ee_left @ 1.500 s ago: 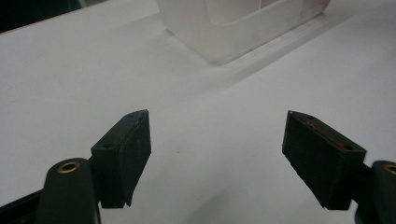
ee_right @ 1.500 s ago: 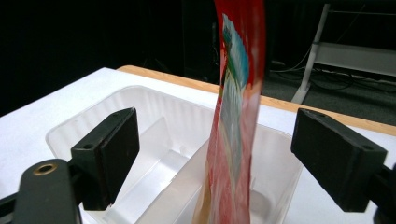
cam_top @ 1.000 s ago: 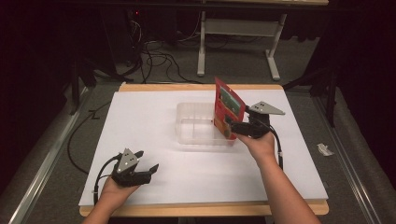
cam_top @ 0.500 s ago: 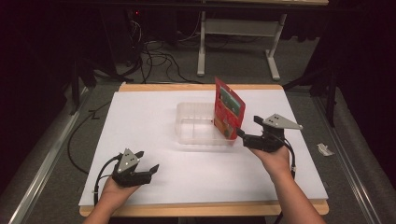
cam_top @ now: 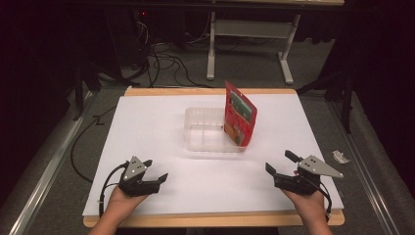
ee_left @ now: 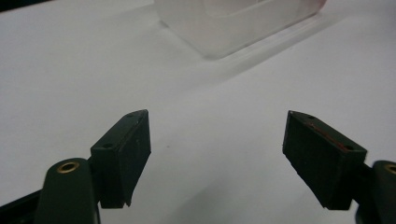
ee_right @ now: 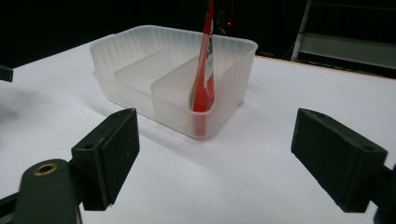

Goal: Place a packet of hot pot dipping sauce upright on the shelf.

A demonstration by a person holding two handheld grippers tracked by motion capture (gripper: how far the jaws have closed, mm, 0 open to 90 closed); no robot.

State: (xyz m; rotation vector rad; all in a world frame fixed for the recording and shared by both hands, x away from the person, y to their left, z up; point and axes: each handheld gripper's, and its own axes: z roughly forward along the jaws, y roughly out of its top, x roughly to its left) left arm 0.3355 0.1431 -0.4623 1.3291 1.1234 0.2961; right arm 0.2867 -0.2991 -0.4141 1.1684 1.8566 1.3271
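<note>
- Red packet: standing on edge, tilted, in the right-hand compartment of the clear container; nothing grips it.
- Right gripper: at 5 o'clock on the bench, near edge; jaws wide apart, empty, facing the container.
- Left gripper: at 7 o'clock, near edge; jaws wide apart, empty.
- Container: bench centre, well apart from both grippers. Right gripper view shows an inner divider.
- Beyond the bench at 12 o'clock: cables on the floor.

Bright table, dark room around you

You're seeing overhead light glaring off the white table; the near jaws are blurring softly, shadows staying faint.
</note>
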